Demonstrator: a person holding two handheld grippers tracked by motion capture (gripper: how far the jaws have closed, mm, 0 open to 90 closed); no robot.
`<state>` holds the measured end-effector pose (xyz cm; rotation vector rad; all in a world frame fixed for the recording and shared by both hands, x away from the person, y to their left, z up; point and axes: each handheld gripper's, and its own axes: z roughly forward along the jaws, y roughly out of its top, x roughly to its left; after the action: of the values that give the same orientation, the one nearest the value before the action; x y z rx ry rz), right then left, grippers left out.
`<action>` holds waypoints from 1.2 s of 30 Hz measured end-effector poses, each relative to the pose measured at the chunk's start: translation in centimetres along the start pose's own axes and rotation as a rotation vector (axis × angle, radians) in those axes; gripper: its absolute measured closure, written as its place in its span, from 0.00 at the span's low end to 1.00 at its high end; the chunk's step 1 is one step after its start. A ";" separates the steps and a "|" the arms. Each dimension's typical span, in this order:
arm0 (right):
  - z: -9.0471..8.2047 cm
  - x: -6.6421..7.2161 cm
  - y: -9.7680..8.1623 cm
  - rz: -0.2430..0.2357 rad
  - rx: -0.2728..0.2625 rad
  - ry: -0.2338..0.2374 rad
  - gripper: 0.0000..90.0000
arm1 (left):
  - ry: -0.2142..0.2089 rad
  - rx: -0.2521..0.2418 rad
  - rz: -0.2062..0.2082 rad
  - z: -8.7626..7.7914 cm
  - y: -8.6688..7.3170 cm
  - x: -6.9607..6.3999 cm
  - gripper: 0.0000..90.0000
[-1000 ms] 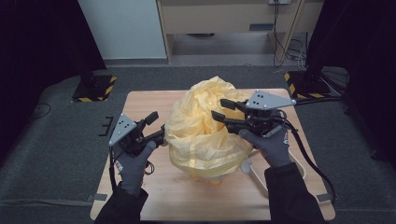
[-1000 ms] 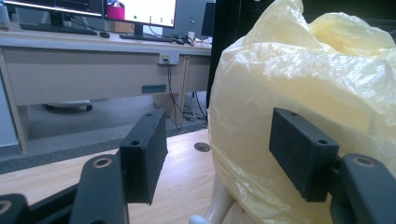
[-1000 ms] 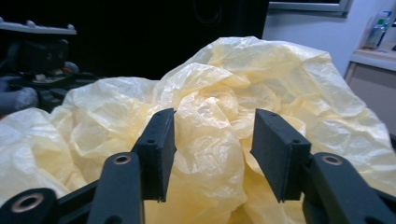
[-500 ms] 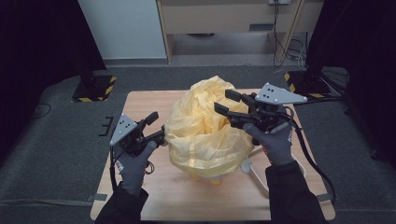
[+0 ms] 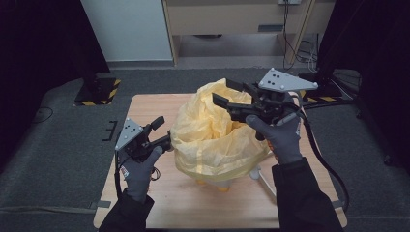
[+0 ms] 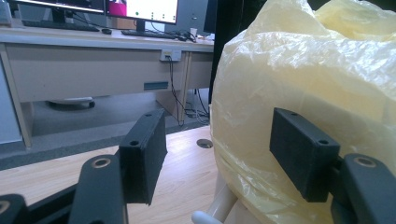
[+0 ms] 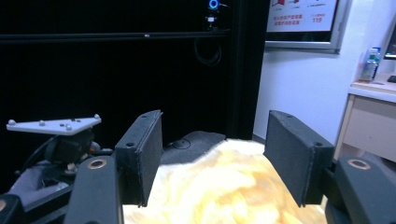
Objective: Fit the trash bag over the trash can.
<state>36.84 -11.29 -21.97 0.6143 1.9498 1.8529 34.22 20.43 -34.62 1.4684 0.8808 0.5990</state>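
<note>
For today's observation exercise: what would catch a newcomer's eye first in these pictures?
First, the big crumpled yellow plastic bag billowing over a white frame in the middle of the wooden table. Next, the right gripper held open above the bag's top, and the left gripper, also open, at the bag's left side.

Pale yellow bag (image 5: 212, 135), black claws

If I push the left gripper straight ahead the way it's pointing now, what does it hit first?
Most likely the yellow plastic bag. The left gripper is open and aimed at the bag's side; in the left gripper view one jaw already lies against the plastic. The other jaw's line looks free along the table.
</note>
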 end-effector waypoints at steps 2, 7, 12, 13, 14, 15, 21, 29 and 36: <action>0.7 0.4 0.4 -0.011 0.014 0.006 0.40 | 0.000 -0.001 0.000 0.0 0.0 0.0 0.40; 2.7 1.3 0.7 -0.015 0.039 0.008 0.40 | 0.001 0.002 0.000 0.1 -0.1 0.0 0.40; 4.5 1.7 0.2 -0.015 0.064 -0.034 0.40 | 0.002 0.006 0.001 0.1 -0.2 0.0 0.40; 4.9 1.6 0.0 -0.016 0.071 -0.051 0.40 | 0.002 0.006 0.001 0.1 -0.2 0.0 0.40; 5.2 1.6 -0.3 -0.019 0.086 -0.070 0.40 | 0.002 0.006 0.002 0.1 -0.2 0.0 0.40; 5.6 1.5 -0.6 -0.019 0.103 -0.081 0.40 | 0.002 0.006 0.001 0.1 -0.2 0.0 0.40; 7.3 1.5 -2.5 -0.019 0.209 -0.119 0.43 | 0.001 0.009 0.001 0.2 -0.3 0.0 0.40; 8.8 1.7 -4.6 -0.033 0.428 -0.127 0.50 | 0.004 0.008 0.001 0.2 -0.3 0.1 0.39; 9.9 1.3 -6.0 0.012 0.593 -0.115 0.46 | 0.003 0.005 0.005 0.1 -0.2 0.0 0.39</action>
<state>40.94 -2.55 -28.48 0.8765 2.4168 1.1924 34.30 20.36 -34.88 1.4743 0.8822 0.6036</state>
